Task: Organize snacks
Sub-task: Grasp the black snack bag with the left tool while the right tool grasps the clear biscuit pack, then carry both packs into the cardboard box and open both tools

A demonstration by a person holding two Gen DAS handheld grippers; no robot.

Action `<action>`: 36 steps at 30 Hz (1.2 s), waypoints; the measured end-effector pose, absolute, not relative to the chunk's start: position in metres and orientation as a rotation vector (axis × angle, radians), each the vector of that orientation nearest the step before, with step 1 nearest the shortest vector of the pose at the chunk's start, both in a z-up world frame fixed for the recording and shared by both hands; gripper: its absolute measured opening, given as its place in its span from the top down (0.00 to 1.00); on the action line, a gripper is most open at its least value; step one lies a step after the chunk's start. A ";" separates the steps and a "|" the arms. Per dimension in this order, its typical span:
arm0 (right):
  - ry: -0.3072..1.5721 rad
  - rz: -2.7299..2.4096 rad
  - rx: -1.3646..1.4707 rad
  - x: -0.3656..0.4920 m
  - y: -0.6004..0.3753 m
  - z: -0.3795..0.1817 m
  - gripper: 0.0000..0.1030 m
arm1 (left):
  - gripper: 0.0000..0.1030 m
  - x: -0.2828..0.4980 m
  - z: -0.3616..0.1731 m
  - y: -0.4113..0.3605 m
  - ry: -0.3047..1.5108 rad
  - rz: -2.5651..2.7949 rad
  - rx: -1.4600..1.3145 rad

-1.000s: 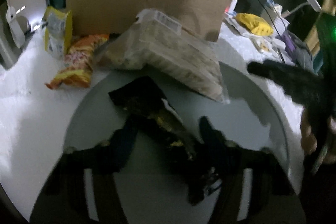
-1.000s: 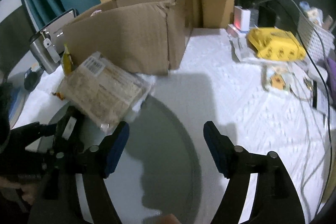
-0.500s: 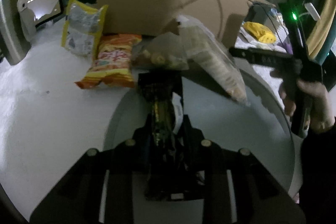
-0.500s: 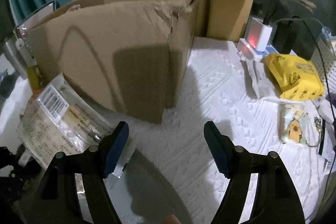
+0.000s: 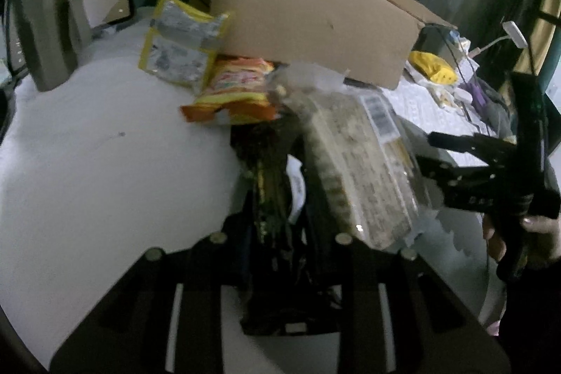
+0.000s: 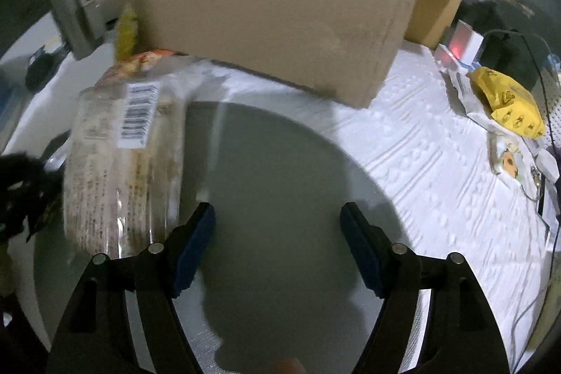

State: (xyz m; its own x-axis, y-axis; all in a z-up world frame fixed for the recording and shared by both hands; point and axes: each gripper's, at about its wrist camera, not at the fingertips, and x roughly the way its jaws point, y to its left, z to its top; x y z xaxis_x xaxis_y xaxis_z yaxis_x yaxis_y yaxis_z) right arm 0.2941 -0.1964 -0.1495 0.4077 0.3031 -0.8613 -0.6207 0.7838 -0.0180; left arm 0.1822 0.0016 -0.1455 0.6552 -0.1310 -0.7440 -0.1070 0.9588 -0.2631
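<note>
My left gripper point(image 5: 280, 233) is shut on a black snack packet point(image 5: 270, 191) and holds it over the white table. A clear bag of pale snacks with a barcode point(image 5: 357, 160) lies just right of it, also in the right wrist view point(image 6: 122, 170). An orange packet point(image 5: 235, 90) and a yellow-silver packet point(image 5: 178, 48) lie against the open cardboard box point(image 5: 308, 13). My right gripper point(image 6: 277, 244) is open and empty above a round grey mat point(image 6: 280, 170), right of the clear bag. It also shows in the left wrist view point(image 5: 455, 156).
A mirror-like stand point(image 5: 70, 6) is at the far left. At the right lie a yellow pouch point(image 6: 508, 100), cables, small items and a white charger with a red light point(image 6: 459, 44). The box point(image 6: 273, 16) stands behind the mat.
My left gripper closed on the black packet and swung left with it. My right gripper came back from the box to over the grey mat beside the clear bag.
</note>
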 end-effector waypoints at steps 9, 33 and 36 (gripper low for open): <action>0.874 0.599 -0.252 0.268 -0.183 -0.113 0.11 | 0.75 0.159 -0.141 0.034 0.818 0.020 -0.311; 1.020 0.669 -0.362 0.231 -0.108 -0.159 0.10 | 0.75 0.144 -0.145 0.054 0.807 0.018 -0.344; 1.024 0.682 -0.356 0.230 -0.115 -0.156 0.20 | 0.75 0.143 -0.140 0.051 0.799 0.017 -0.332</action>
